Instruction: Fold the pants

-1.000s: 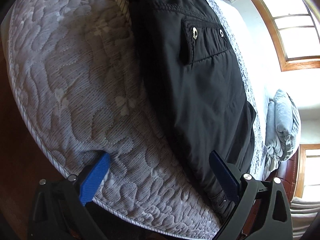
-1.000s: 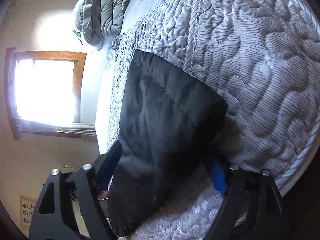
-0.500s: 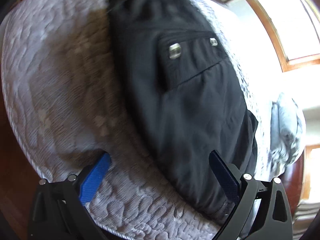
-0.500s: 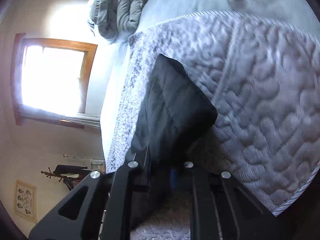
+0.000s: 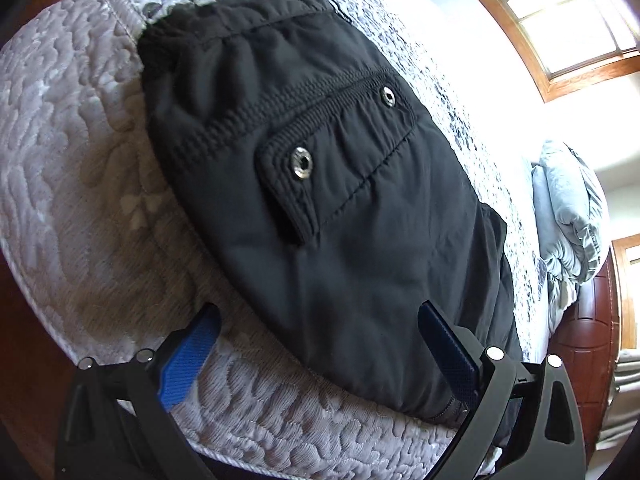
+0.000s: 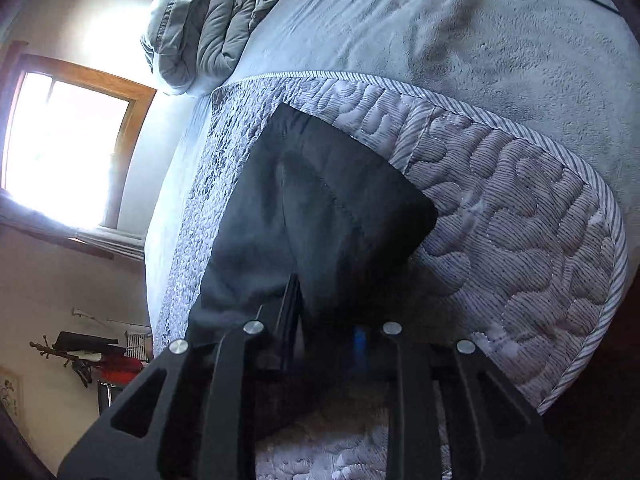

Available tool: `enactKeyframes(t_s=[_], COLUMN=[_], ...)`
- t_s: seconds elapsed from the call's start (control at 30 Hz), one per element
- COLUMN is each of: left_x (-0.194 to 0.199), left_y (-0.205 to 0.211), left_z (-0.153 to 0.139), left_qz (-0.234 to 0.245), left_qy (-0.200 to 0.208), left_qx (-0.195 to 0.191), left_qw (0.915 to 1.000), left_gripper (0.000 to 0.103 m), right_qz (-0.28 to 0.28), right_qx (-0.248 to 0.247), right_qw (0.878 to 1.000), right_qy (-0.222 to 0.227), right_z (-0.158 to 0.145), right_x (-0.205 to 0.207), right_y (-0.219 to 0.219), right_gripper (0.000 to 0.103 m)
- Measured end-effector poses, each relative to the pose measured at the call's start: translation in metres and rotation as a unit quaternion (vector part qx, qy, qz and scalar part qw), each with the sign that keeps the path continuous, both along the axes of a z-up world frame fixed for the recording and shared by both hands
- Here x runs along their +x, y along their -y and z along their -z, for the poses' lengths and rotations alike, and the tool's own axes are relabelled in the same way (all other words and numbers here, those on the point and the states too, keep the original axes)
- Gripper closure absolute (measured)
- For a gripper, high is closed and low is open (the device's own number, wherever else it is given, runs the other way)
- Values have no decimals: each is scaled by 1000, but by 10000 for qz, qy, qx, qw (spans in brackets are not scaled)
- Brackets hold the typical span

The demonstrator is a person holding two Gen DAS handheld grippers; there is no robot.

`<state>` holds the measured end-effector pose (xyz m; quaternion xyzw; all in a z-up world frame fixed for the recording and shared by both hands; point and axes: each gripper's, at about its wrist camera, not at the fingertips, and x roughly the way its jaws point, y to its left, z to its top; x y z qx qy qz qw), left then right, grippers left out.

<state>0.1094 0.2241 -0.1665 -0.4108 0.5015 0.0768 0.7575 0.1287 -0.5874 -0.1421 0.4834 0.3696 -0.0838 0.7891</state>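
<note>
**Right gripper clamping the pants leg**

Since a second ago, the right gripper (image 6: 320, 320) has been closing from a wide spread onto the pants (image 5: 332, 208), and its fingers are now pinching a raised ridge of black cloth near the hem. Its pads are sitting mostly buried in shadow and fabric; only a sliver of blue is showing.

Over on the other side, the left gripper (image 5: 320, 344) is hanging spread wide, as before, with one blue ribbed pad over the quilt (image 5: 80, 168) and the other just above the pants' lower edge, gripping nothing.

Smooth and slightly creased, the pants are lying flat on the quilt, showing a gathered elastic waistband, a stitched pocket flap and two round metal snaps (image 5: 301, 164). Puffy, pale grey and stitched in curling shapes, the quilt is ending in a striped piped edge. Beyond it a fuzzy grey blanket (image 6: 480, 40) is spreading out, with a bundled duvet (image 6: 200, 28) at its far end. Window glare is washing out the bed's far side.
</note>
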Motion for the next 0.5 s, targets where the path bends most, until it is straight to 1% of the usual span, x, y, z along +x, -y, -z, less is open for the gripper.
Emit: enactKeyframes(t_s=[0.03, 0.1, 0.17, 0.23, 0.33, 0.5], left_x=[-2, -5, -12, -17, -18, -18], left_y=[-5, -10, -13, -15, -13, -2], left_z=[-2, -5, -8, -10, -11, -7], left_qz=[-17, -65, -88, -89, -32, -2], left_qy=[-2, 3, 34, 58, 56, 4], left_qx=[21, 53, 72, 127, 184, 12], left_qw=[10000, 10000, 9999, 9999, 9998, 10000], left_gripper=[4, 4, 4, 4, 4, 4], right_qz=[35, 200, 398, 526, 479, 511], right_qx=[31, 82, 96, 200, 414, 373], right_qw=[10000, 9998, 9992, 9982, 9978, 9979], right_qy=[-3, -31, 45, 199, 189, 102], right_z=[1, 3, 2, 4, 12, 21], right_x=[-3, -9, -16, -22, -20, -6], right_y=[1, 3, 7, 13, 17, 17], right_gripper=[64, 48, 46, 34, 32, 27])
